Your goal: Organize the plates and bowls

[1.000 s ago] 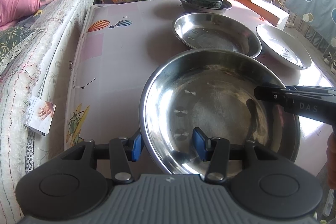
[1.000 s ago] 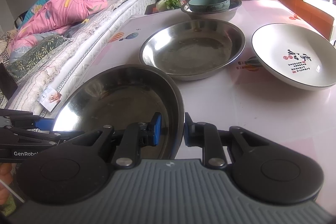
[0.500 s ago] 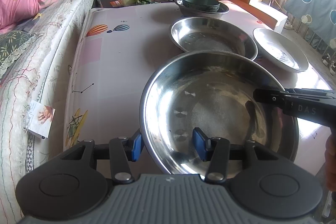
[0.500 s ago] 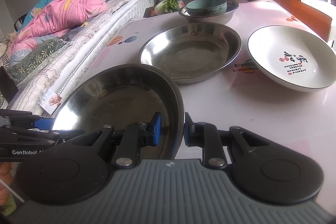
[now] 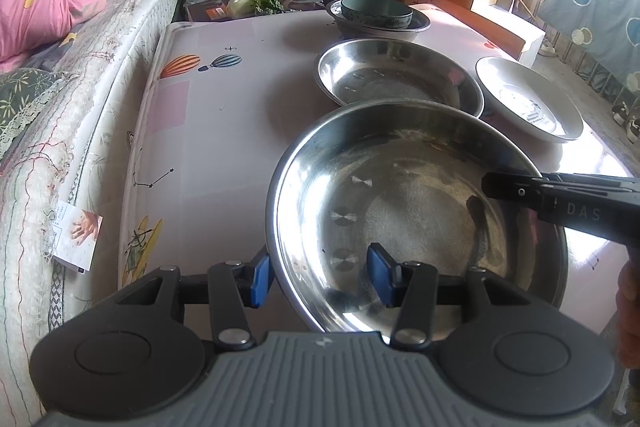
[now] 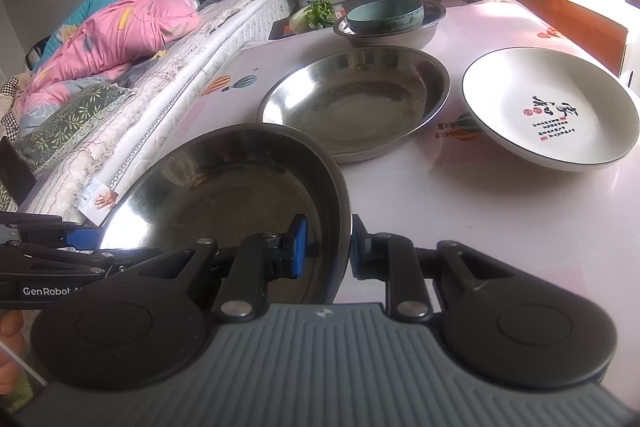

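Two grippers share one steel plate (image 5: 416, 211): the left gripper (image 5: 318, 279) straddles its near-left rim, one blue pad outside and one inside, with a visible gap at the inner pad, so I cannot tell whether it truly pinches. The right gripper (image 6: 326, 247) is closed on the opposite rim, pads either side of the metal edge. The plate appears lifted clear of the table (image 6: 500, 219) and roughly level. My guess is that the step in hand is carrying it forward to nest in the second steel plate (image 6: 352, 103), which lies just beyond it on the table. To do that well, both grippers should travel together at the same height so the plate neither tips nor twists out of the looser left hold; bring it over the centre of the lower plate, lower until rims meet, then release both sides at once. Right of that plate, near but apart, sits a white plate (image 6: 552, 107). Farthest back, a teal bowl (image 6: 384, 15) rests inside a steel bowl (image 6: 400, 35).
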